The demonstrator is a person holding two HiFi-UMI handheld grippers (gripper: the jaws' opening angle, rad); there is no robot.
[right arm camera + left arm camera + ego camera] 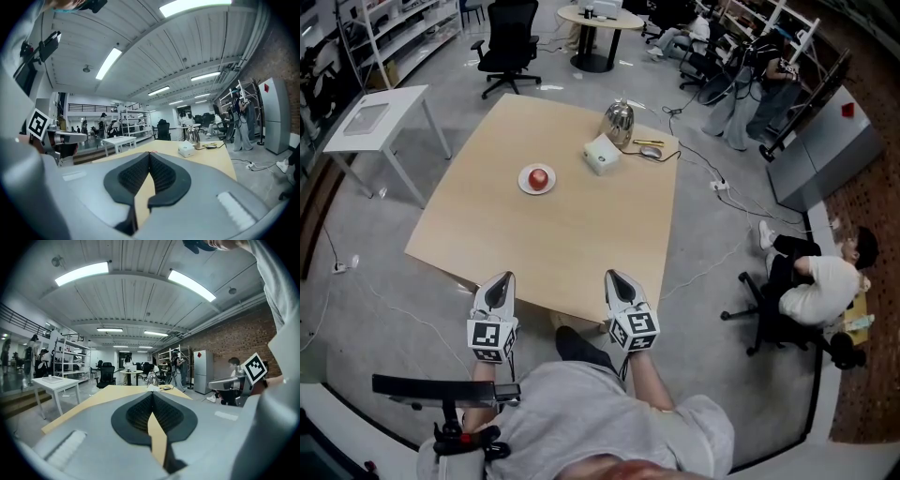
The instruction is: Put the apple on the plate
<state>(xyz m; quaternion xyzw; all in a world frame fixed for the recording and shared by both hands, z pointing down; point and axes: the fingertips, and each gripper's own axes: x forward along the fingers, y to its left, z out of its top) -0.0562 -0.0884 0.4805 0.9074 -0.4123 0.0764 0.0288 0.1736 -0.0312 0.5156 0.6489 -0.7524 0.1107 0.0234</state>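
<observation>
On the table (562,253): one apple (540,177), one plate (523,181), perhaps one kettle (619,120).

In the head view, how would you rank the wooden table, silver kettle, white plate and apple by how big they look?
1. wooden table
2. silver kettle and white plate: about alike, too close to rank
3. apple, smallest, sitting on the plate
</observation>
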